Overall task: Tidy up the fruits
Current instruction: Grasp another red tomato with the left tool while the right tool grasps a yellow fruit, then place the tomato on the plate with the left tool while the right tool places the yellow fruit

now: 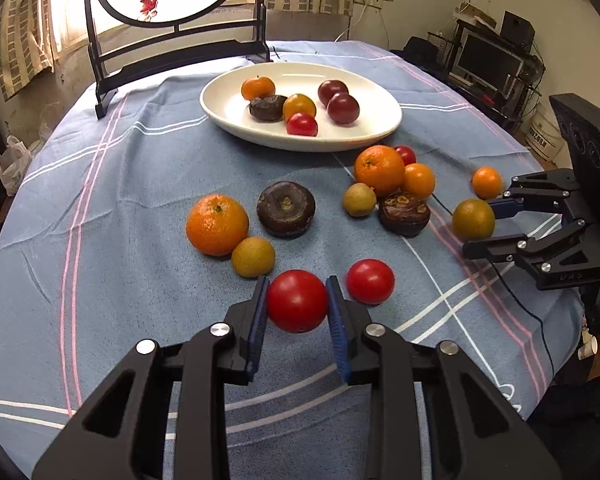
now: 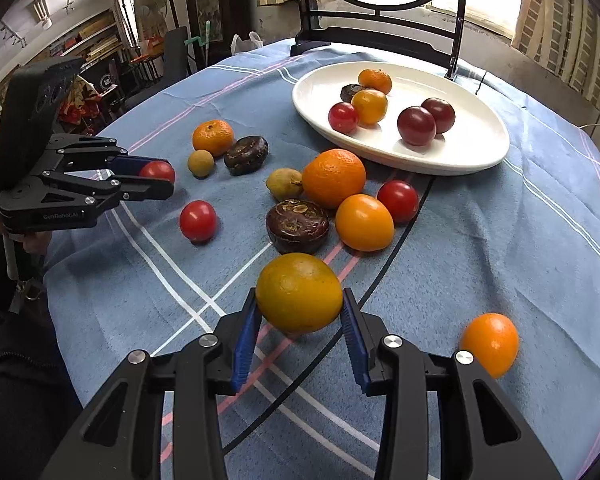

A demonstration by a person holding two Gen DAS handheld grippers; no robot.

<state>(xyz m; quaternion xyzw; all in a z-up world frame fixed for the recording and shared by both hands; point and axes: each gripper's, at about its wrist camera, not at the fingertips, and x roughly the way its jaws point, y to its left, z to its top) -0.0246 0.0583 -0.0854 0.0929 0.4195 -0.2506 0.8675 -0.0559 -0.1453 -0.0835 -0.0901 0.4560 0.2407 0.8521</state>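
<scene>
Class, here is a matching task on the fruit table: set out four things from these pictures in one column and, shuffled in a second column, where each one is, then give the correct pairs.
Things
1. red tomato
2. yellow-green citrus
3. two dark red plums
4. big orange

Places
A. on the white plate
B. between the fingers of the right gripper
C. on the blue tablecloth, touching a small yellow-brown fruit
D. between the fingers of the left gripper

Pairs: 1-D, 2-B, 3-A, 4-C
</scene>
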